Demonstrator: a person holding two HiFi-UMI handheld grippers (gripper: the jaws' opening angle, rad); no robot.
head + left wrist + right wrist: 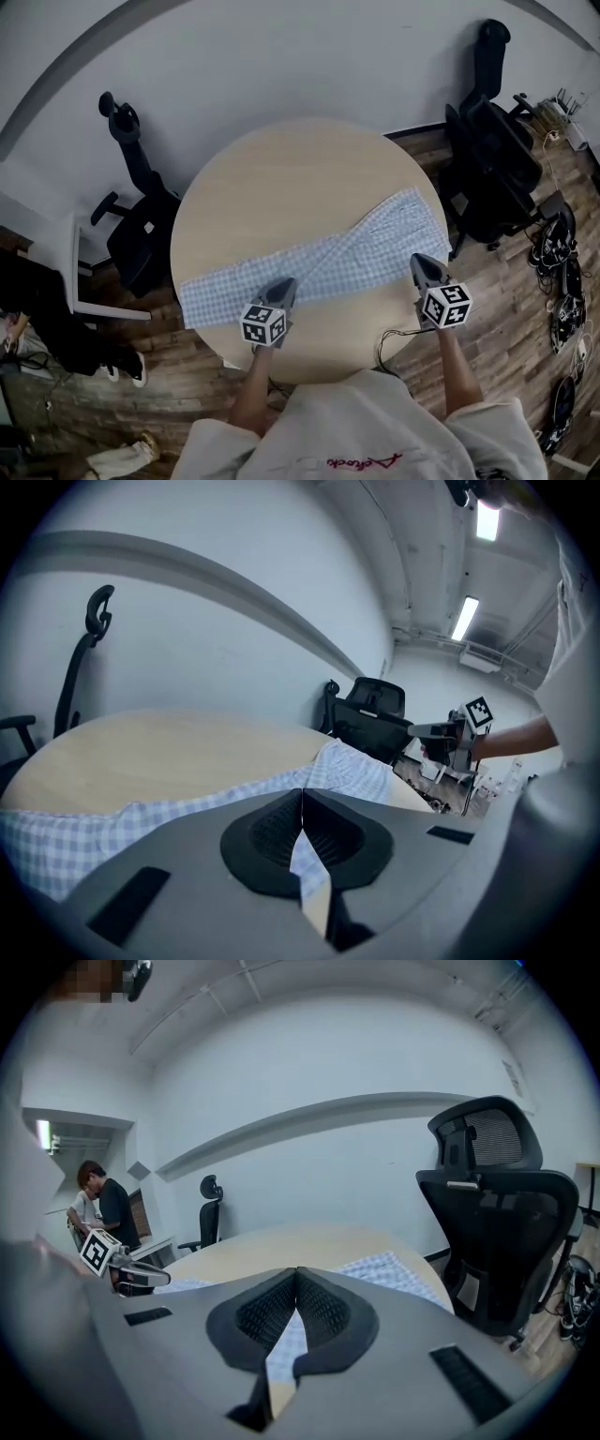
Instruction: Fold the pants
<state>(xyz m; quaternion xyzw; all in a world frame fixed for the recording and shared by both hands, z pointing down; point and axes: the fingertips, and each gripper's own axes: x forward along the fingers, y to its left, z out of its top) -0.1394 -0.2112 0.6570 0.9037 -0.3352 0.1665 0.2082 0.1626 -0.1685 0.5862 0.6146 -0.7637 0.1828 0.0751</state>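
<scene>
Blue-and-white checked pants (pixel 328 262) lie flat in a long diagonal band across the round wooden table (pixel 281 178), from near left to far right. My left gripper (pixel 285 286) hovers over the pants' near edge at mid-length, its jaws shut with nothing between them. My right gripper (pixel 423 262) is at the near edge of the pants' right end, also shut and empty. In the left gripper view the closed tips (pixel 302 794) point along the cloth (pixel 352 766), with the right gripper (pixel 439 731) beyond. In the right gripper view the closed tips (pixel 297 1274) face the cloth (pixel 389 1269).
A black office chair (pixel 141 225) stands left of the table and another (pixel 492 169) to the right. Cables (pixel 562 300) lie on the wooden floor at the right, and a thin cable (pixel 394 337) hangs at the table's near edge. A person (pixel 103 1208) stands at a desk in the background.
</scene>
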